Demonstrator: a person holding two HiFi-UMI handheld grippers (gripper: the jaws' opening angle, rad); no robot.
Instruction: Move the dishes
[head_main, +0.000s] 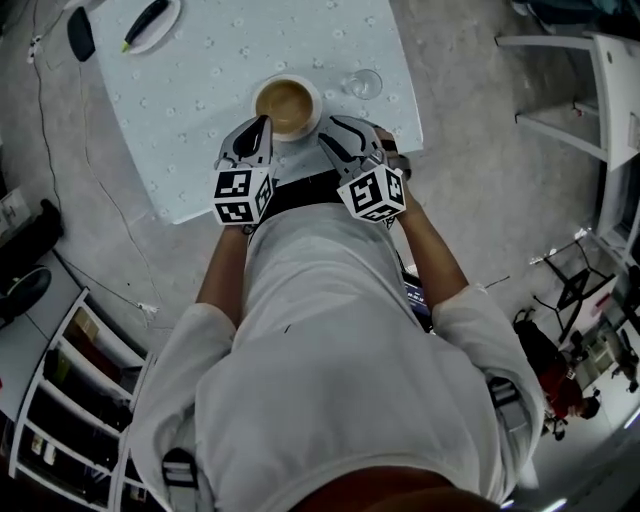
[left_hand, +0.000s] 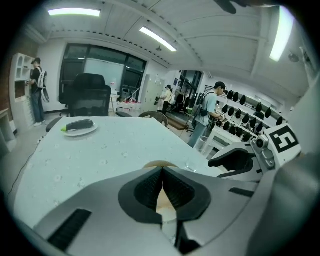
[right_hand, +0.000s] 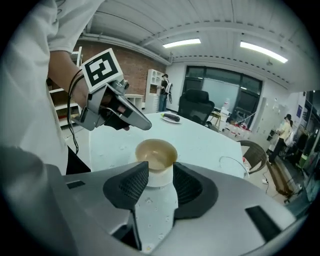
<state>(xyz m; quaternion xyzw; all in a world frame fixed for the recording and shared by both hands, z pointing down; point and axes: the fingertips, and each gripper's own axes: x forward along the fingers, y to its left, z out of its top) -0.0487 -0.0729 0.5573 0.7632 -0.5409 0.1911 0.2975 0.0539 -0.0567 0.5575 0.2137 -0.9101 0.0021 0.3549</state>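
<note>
A white bowl (head_main: 287, 104) with a tan inside stands near the front edge of the pale blue table (head_main: 190, 130). My left gripper (head_main: 262, 128) is at the bowl's left rim. In the left gripper view its jaws (left_hand: 162, 172) meet at the tips, with the bowl (left_hand: 160, 164) showing just beyond them. I cannot tell whether they touch it. My right gripper (head_main: 328, 138) is at the bowl's right side. In the right gripper view its jaws (right_hand: 159, 172) stand apart with a gap, and the bowl (right_hand: 156, 155) sits just past the tips. The left gripper (right_hand: 120, 112) hangs behind the bowl.
A clear glass (head_main: 364, 83) stands to the right of the bowl, near the table's edge. At the far corner lie a plate with a dark vegetable (head_main: 150, 25) and a black object (head_main: 80, 33). A shelf unit (head_main: 70, 400) stands at the lower left. People stand in the background.
</note>
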